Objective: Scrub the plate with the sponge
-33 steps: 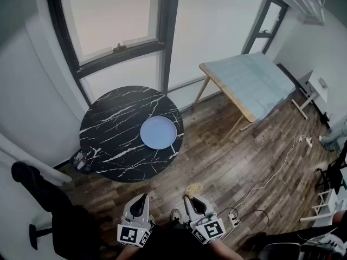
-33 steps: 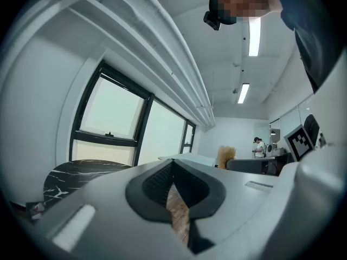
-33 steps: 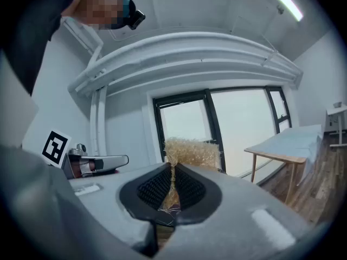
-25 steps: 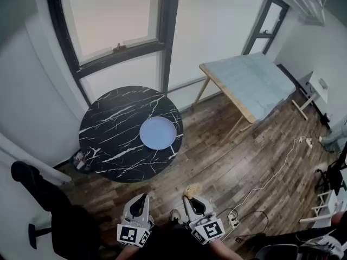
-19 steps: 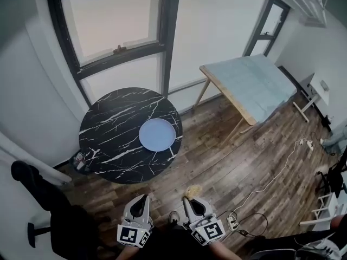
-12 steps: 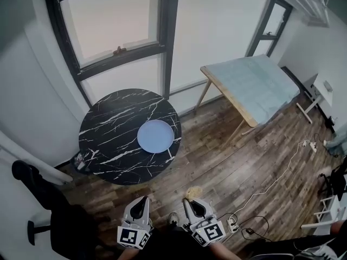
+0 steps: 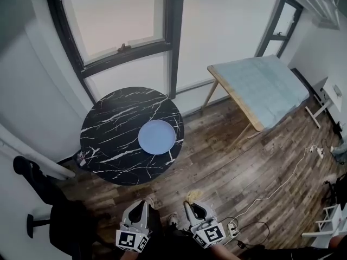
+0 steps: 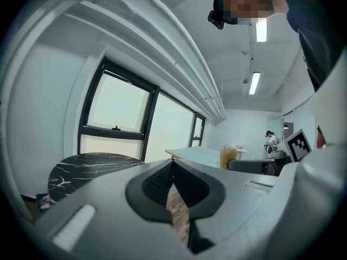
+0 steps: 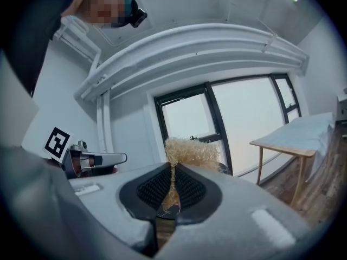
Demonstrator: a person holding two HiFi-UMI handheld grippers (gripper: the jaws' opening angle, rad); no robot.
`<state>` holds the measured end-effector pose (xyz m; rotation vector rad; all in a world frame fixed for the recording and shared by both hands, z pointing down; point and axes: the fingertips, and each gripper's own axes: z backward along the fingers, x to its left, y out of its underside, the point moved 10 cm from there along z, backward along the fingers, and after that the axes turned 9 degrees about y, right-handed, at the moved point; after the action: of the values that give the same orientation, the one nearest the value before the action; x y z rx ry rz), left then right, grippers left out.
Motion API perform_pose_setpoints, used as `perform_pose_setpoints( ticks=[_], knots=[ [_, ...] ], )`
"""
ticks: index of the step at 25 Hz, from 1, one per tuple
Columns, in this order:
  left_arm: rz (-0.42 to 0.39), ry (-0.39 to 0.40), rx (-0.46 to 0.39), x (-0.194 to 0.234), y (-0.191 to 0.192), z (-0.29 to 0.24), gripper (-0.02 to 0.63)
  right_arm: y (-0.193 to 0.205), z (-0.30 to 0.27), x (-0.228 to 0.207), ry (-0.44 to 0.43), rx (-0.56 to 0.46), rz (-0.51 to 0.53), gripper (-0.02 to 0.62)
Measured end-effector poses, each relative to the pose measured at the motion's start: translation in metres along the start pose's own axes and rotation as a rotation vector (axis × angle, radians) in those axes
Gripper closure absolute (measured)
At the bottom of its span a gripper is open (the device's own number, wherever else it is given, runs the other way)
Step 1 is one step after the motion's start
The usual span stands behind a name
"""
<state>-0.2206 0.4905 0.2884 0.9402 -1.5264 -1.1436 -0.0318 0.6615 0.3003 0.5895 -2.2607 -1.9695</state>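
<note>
A pale blue plate [image 7: 156, 136] lies on a round black marble table [image 7: 119, 118] under the window. Both grippers hang low at the bottom of the head view, well short of the table. My left gripper [image 7: 141, 205] is shut with nothing between its jaws [image 8: 172, 169]. My right gripper [image 7: 188, 204] is shut on a tan fibrous sponge [image 7: 193, 194], whose frizzy tuft [image 9: 192, 151] sticks out past the closed jaws. The table's edge [image 8: 81, 164] shows at lower left in the left gripper view.
A wooden trestle table with a pale blue top [image 7: 265, 85] stands at the right. A black chair [image 7: 49, 210] is at lower left. A white cable [image 7: 282, 183] and a power strip [image 7: 234, 231] lie on the wood floor. Small items [image 7: 81, 157] sit by the wall.
The head view has drifted: table and plate sit slightly lower and the trestle table further right. Both grippers stay low in frame, the sponge still in the right one.
</note>
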Motion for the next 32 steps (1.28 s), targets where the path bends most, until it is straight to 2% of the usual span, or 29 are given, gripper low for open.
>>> perform_pose_setpoints(
  ticks=[7,21,26,32],
  knots=[
    [0.018,-0.001,0.028,0.04,0.009,-0.037,0.609,0.0,-0.042,-0.013,0.024,0.018,0.027,0.574],
    [0.108,0.029,0.06,0.187,-0.011,-0.128,0.609,-0.029,-0.202,-0.013,0.092,0.064,0.063,0.574],
    [0.139,0.026,0.139,0.231,-0.01,-0.146,0.608,-0.038,-0.244,-0.002,0.102,0.092,0.078,0.574],
    [0.207,0.062,0.214,0.258,0.002,-0.168,0.601,-0.046,-0.286,-0.004,0.089,0.086,0.13,0.574]
  ],
)
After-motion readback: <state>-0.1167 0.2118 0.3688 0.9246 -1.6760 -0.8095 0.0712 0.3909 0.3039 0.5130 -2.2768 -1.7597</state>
